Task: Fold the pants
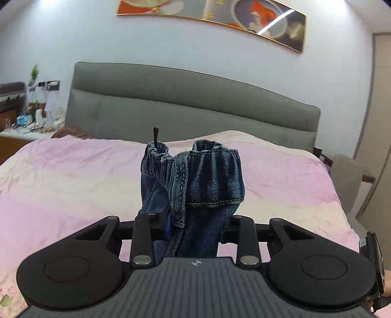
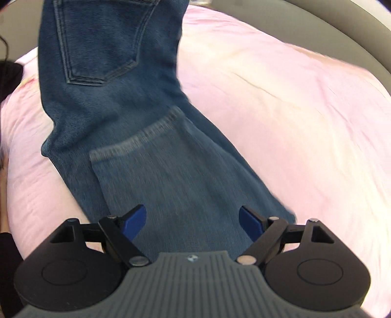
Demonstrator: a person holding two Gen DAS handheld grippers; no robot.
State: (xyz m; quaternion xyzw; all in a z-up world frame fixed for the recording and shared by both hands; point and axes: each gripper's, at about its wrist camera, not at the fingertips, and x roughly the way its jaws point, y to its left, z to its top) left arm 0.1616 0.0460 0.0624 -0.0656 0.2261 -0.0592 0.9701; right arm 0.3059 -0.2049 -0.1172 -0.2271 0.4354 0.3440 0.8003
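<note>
Blue denim pants (image 2: pixel 136 127) lie partly on the pink bedspread (image 2: pixel 281 110), with the back pocket at the top and a leg hem folded over the middle. My left gripper (image 1: pixel 193 220) is shut on a bunched waistband end of the pants (image 1: pixel 195 181) and holds it up above the bed; its fingers are hidden by the cloth. My right gripper (image 2: pixel 193 220) is open just above the lower part of the pants, its blue pads (image 2: pixel 135 220) spread wide with denim beneath them.
A grey padded headboard (image 1: pixel 195 102) stands at the far end of the bed (image 1: pixel 61 176). A cluttered nightstand (image 1: pixel 29 122) is at the far left. A grey chair (image 1: pixel 347 176) stands to the bed's right. A framed picture (image 1: pixel 220 19) hangs above.
</note>
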